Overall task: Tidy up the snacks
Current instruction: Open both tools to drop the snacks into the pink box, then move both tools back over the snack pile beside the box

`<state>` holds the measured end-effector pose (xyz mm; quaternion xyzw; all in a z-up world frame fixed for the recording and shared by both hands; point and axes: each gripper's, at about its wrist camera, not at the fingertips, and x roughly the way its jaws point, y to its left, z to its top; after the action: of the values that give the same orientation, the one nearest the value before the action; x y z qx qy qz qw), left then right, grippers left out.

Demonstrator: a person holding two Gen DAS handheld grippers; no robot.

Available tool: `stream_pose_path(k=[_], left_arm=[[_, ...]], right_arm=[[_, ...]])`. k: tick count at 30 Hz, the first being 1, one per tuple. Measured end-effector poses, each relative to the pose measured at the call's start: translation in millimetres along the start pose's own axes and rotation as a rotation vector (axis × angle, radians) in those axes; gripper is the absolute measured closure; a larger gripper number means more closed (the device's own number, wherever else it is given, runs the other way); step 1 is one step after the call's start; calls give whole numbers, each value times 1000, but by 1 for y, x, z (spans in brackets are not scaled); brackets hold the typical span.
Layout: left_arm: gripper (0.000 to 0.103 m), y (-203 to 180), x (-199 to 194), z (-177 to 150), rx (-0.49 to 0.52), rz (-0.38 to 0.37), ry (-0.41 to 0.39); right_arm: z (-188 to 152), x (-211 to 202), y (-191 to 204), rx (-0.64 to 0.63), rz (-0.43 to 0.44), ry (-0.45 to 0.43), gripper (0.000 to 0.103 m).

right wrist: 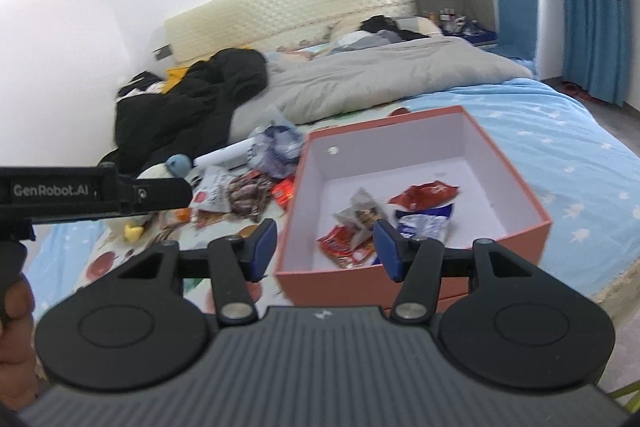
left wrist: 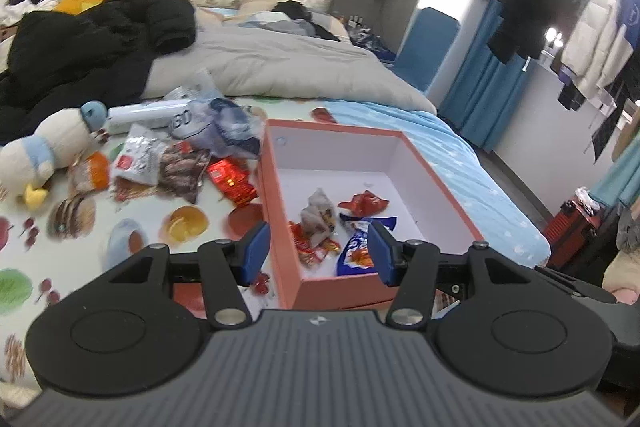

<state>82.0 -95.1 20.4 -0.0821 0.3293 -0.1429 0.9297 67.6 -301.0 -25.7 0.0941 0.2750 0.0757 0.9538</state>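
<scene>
A salmon-pink box (left wrist: 280, 223) (right wrist: 516, 235) with a white inside lies on the bed. In it are several snack packets: a red one (left wrist: 362, 203) (right wrist: 426, 193), a blue one (left wrist: 358, 251) (right wrist: 424, 223) and a grey one (left wrist: 318, 213) (right wrist: 362, 213). More loose snacks (left wrist: 180, 169) (right wrist: 236, 193) are heaped on the fruit-print sheet left of the box. My left gripper (left wrist: 318, 253) hovers open and empty over the box's near left corner. Nothing sits between the fingers of my right gripper (right wrist: 326, 247) either, open over the box's near edge.
A plush duck (left wrist: 38, 155) (right wrist: 134, 223) lies left of the snack heap, beside a white tube (left wrist: 148, 113). A black jacket (left wrist: 92, 39) and grey duvet (left wrist: 280, 67) cover the bed behind. The other gripper's body (right wrist: 92, 193) and a hand (right wrist: 16, 331) show at left in the right wrist view.
</scene>
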Motion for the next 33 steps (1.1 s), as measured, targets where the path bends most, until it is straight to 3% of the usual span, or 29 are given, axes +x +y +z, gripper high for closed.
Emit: stream_pose_path(k=[5, 17, 24, 33], left_arm=[[43, 14, -9, -8, -26, 71, 20], [41, 39, -39, -27, -67, 132, -7], [38, 67, -28, -30, -106, 188, 37], [33, 109, 9, -17, -146, 232, 72]], right_arm=[[-6, 3, 15, -30, 54, 9, 47], [-27, -4, 50, -100, 132, 40, 47], [-44, 9, 68, -121, 170, 84, 47], [-40, 41, 81, -154, 175, 115, 47]])
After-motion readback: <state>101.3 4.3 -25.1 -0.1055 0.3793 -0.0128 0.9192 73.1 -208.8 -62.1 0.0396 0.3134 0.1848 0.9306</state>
